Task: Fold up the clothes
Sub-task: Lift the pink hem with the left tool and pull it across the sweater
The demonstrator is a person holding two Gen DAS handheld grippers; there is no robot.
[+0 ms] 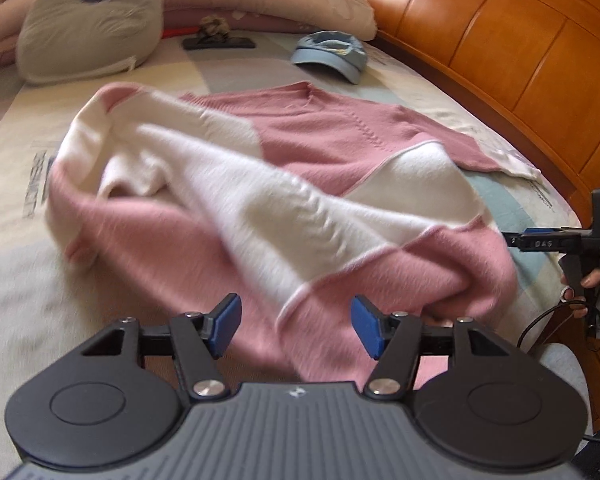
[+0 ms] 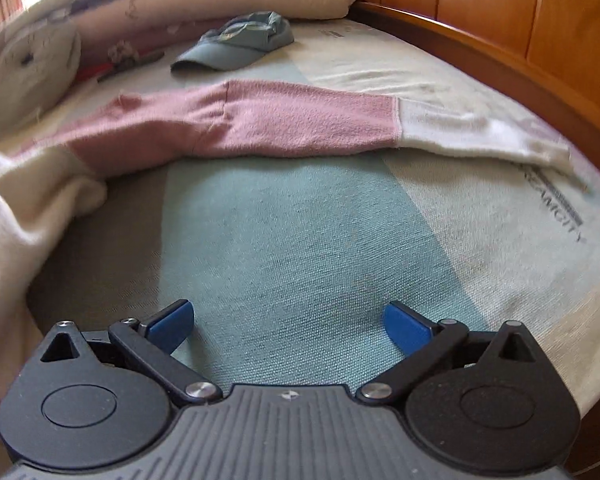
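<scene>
Two claws, left (image 1: 296,328) and right (image 2: 288,326), both spread wide and empty, we hold over a pink-and-white sweater (image 1: 300,184) rumpled on the bed (image 2: 300,240).

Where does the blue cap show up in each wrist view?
Left wrist: the blue cap lies on the bed at upper centre-right, beyond the pink and white sweater.
Right wrist: the cap lies at upper centre-left, beyond the sweater's outstretched sleeve.
Shared landmark: the wooden headboard to the cap's right.
</scene>
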